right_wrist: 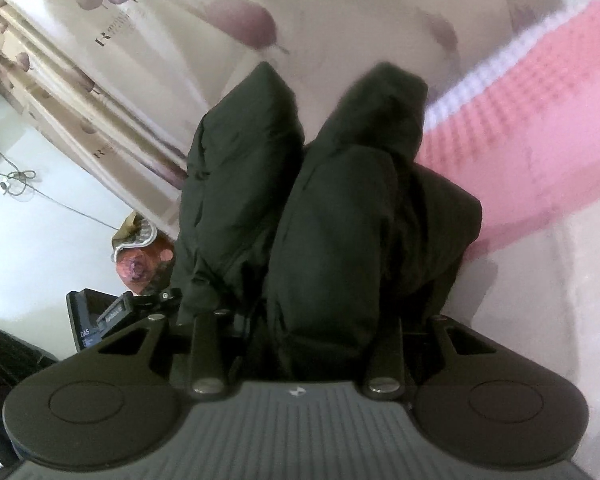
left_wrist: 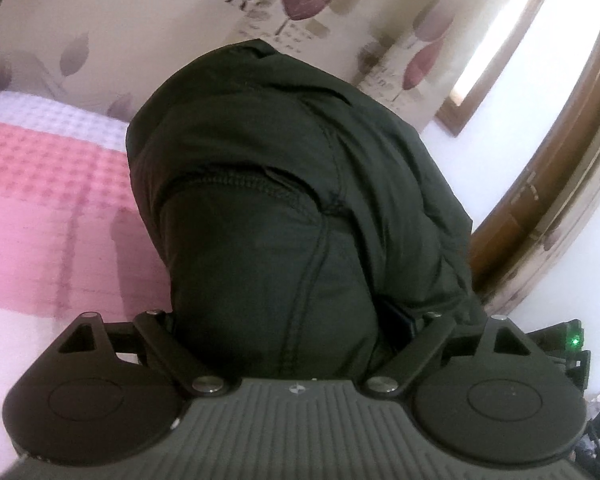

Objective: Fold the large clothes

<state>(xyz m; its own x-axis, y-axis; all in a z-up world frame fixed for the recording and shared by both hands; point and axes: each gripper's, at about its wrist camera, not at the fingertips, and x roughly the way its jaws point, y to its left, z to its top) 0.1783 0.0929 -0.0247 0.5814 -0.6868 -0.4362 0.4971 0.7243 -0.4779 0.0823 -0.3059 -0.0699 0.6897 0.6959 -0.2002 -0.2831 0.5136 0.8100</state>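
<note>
1. Bulging between the left gripper (left_wrist: 288, 320) jaws, the dark padded garment (left_wrist: 284, 184) fills them, gripped wide
2. Right gripper (right_wrist: 300, 320) jaws, narrower, clamp a bunched fold of it
3. Pink checked bed (left_wrist: 48, 184) lies beyond

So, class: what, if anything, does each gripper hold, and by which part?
Both hold the dark garment. The left gripper clamps a thick bunched fold with seams; the right gripper clamps another bunched fold. Which parts cannot be told.
</note>
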